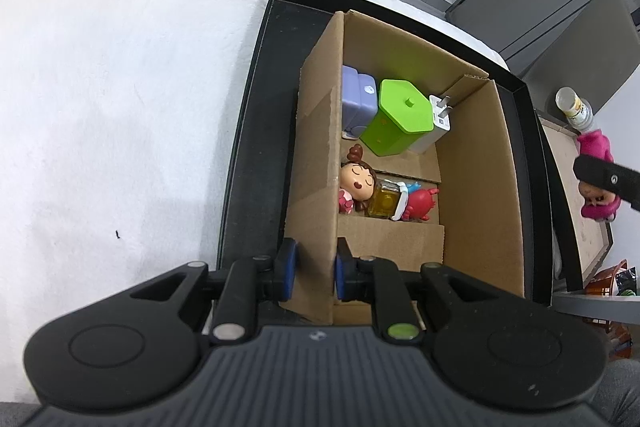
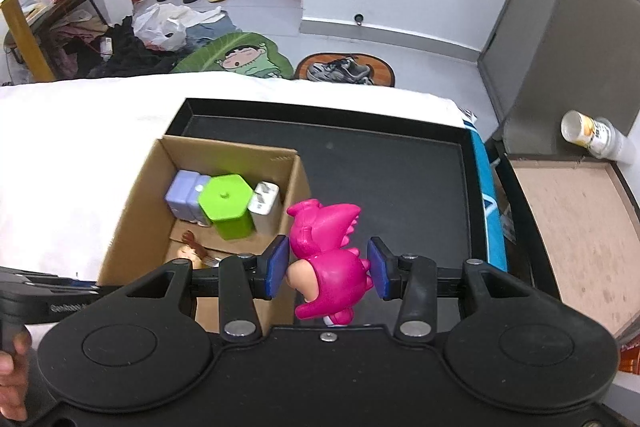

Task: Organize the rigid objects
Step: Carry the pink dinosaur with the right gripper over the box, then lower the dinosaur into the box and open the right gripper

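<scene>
- A glossy magenta dinosaur-suit figurine (image 2: 326, 263) sits low and centre in the right wrist view, clamped between the blue pads of the right gripper (image 2: 328, 269), one pad on each flank; its lower end is cut off behind the gripper body.
- In the left wrist view the same figurine (image 1: 596, 183) shows at the right edge, half hidden by a black finger (image 1: 608, 181) crossing it.
- Left of the figurine in the right wrist view stands an open cardboard box (image 2: 140, 211) inside a shallow black tray (image 2: 400, 187) on a white, fleecy cloth (image 2: 60, 155).
- The left gripper (image 1: 314, 273), nearly closed, pinches the box's near corrugated wall (image 1: 316, 167) at bottom centre of its view.
- Inside the box: a lime hexagonal container (image 1: 394, 117) with lid, a lilac plastic block (image 1: 358, 103), a white plug adapter (image 1: 438, 119), a brown-haired doll figure (image 1: 356, 183), a clear amber bottle (image 1: 386, 201) and a red crab toy (image 1: 420, 203), the last three partly overlapping.
- At the lower left edge of the right wrist view, a hand (image 2: 12, 375) is cut off by the frame.
</scene>
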